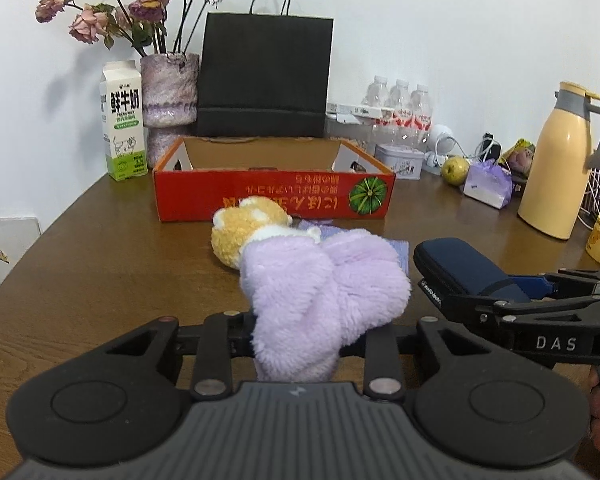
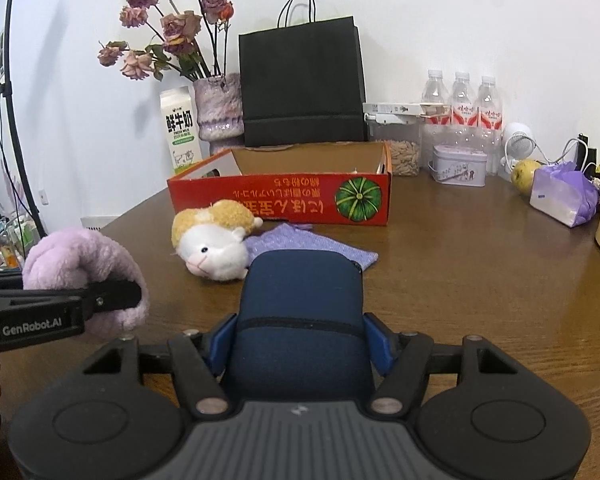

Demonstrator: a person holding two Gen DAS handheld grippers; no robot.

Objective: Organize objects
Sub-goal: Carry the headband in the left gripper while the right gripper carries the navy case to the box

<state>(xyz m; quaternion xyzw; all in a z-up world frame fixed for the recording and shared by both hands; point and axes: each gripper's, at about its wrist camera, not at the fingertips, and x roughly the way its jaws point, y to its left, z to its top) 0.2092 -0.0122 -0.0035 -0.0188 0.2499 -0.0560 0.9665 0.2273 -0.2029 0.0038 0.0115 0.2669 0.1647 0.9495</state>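
My left gripper (image 1: 300, 336) is shut on a fluffy lilac plush piece (image 1: 320, 292), lifted just above the wooden table (image 1: 100, 280). It shows at the left of the right wrist view, clamped on the lilac plush piece (image 2: 80, 264). My right gripper (image 2: 300, 340) is shut on a dark blue zip case (image 2: 300, 300), its blue pads (image 2: 224, 340) pressing the sides. A hamster plush (image 2: 212, 240) lies on the table, its head touching a lilac knitted pouch (image 2: 308, 244). Behind them stands an open red cardboard box (image 2: 280, 200).
Along the back wall stand a milk carton (image 1: 122, 120), a vase of dried roses (image 1: 168, 92), a black paper bag (image 1: 264, 76), water bottles (image 2: 460, 100) and a tin (image 2: 458, 166). At right are an apple (image 1: 454, 170), a lilac tissue pack (image 2: 562, 196) and a yellow thermos (image 1: 560, 160).
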